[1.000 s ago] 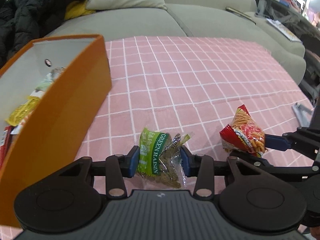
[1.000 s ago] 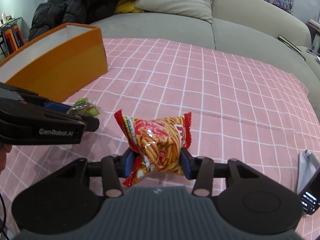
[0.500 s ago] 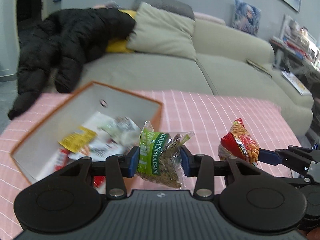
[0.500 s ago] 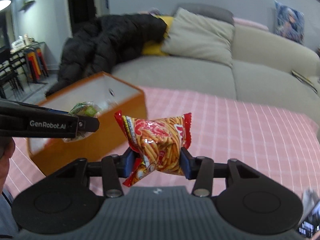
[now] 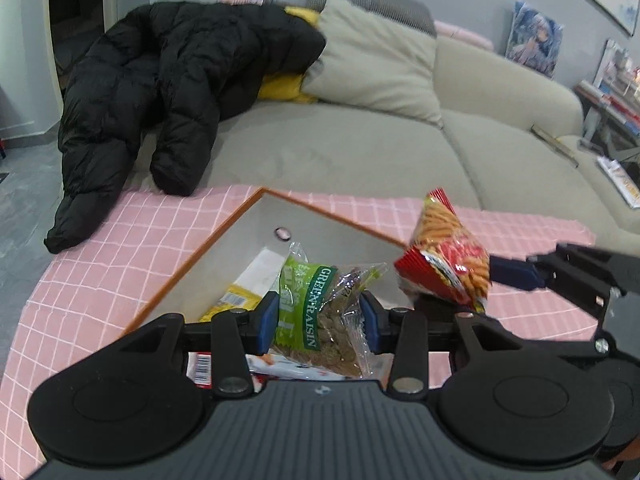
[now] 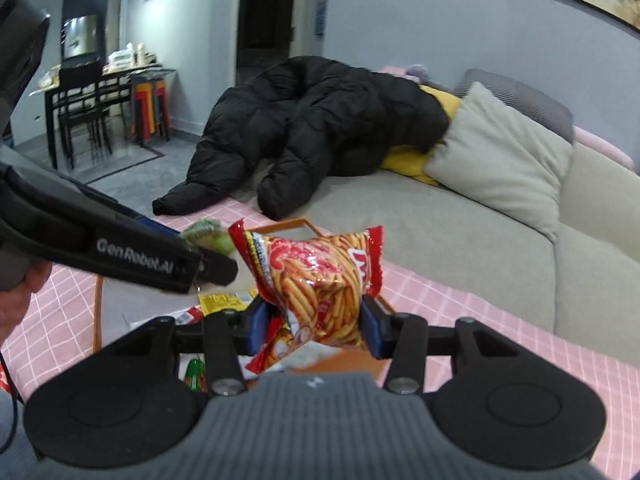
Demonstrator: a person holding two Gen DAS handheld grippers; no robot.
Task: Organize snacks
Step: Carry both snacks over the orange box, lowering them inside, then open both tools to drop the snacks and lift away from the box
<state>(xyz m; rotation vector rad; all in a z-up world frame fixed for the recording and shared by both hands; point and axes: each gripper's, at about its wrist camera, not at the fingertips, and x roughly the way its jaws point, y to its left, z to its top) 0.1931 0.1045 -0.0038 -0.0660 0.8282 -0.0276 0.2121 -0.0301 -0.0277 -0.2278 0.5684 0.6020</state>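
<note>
My 2 grippers crowd each other above the orange box (image 5: pixel 224 236): the right gripper (image 5: pixel 472 276) hangs just beside my left gripper (image 5: pixel 320 320). The box's far corner lies bare; packets (image 5: pixel 236 300) fill its near part. The pink cloth (image 5: pixel 120 240) around it lies free.

the box (image 5: pixel 224 240) sits on the bench (image 5: pixel 100 248), with the sofa (image 5: pixel 340 148) behind it. a coat (image 5: pixel 168 80) lies on the sofa's left end, a pillow (image 5: pixel 372 60) to its right. the left claw (image 5: pixel 320 316) holds the raisin bag (image 5: pixel 316 312) over the box. to its right, the right claw (image 6: pixel 312 324) holds the stick snack bag (image 6: pixel 316 280) near the box's right wall. packets (image 5: pixel 236 300) lie in the box.
</note>
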